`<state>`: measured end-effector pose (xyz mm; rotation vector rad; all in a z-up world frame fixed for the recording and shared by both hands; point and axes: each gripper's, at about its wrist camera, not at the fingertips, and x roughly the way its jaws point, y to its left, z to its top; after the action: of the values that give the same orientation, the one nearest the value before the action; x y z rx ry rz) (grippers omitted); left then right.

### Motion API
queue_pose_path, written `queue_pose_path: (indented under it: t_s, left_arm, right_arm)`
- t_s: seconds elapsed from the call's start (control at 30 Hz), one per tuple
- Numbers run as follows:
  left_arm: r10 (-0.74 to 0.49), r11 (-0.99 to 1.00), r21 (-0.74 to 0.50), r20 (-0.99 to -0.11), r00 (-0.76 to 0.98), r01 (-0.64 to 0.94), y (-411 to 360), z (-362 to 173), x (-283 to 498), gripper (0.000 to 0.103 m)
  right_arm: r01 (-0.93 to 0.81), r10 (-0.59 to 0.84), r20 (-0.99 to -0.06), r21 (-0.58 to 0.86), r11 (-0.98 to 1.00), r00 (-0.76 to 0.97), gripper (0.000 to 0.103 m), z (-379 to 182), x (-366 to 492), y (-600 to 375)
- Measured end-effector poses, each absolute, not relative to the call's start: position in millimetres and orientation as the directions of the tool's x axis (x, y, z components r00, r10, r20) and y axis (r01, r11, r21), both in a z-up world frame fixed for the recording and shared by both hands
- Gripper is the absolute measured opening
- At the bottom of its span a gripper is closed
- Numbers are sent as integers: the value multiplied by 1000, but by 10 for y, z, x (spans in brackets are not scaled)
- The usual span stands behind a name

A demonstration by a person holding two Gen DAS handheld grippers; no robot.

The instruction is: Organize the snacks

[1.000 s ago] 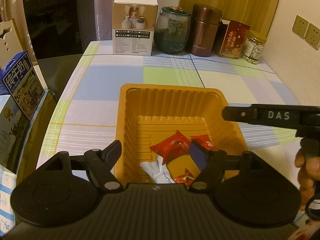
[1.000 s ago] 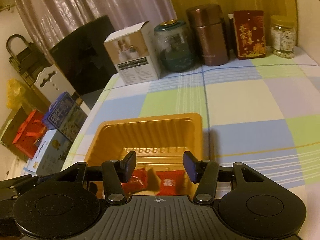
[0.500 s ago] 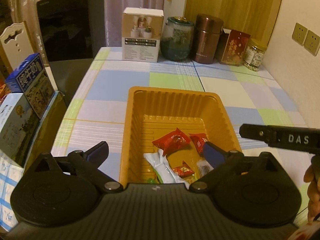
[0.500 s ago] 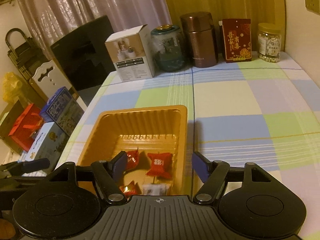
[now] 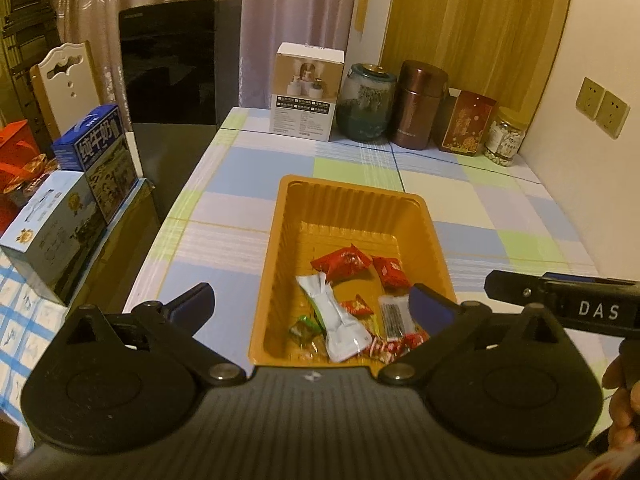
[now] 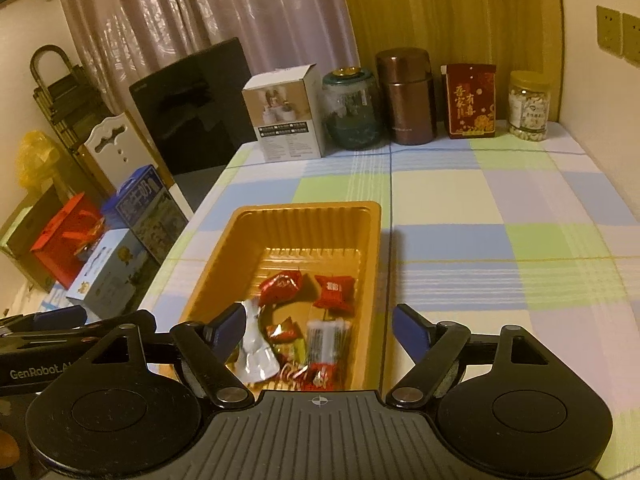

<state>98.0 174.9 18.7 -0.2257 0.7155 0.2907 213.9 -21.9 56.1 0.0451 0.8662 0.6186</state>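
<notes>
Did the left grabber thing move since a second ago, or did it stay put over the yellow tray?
Yes. The left gripper pulled back and up from the yellow tray, which now looks smaller and farther; its jaws have just been opening, nothing between them.

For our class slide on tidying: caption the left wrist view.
Open left gripper above an orange plastic tray holding red and white wrapped snacks on a checked tablecloth.

Wrapped snacks (image 5: 348,312) lie loose in the orange tray's (image 5: 280,240) near end.

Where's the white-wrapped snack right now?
The white-wrapped snack lies inside the orange tray, toward its near left side, just below the red packet in the left wrist view.
</notes>
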Motion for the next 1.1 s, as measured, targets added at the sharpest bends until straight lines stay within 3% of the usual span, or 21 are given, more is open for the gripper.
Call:
queue_pose_path:
  t_s: [0.7,1.1]
  left_arm:
    - [187,920,-142,-661,727,-366,1337,364,-15,103]
    - [225,921,-103,-650,726,-377,1136,375,-519,103]
  right_arm:
    - [-510,515,-694,243,825,503,81,720,1166,-653]
    - [-518,496,-699,208,830,515,81,737,672,-849]
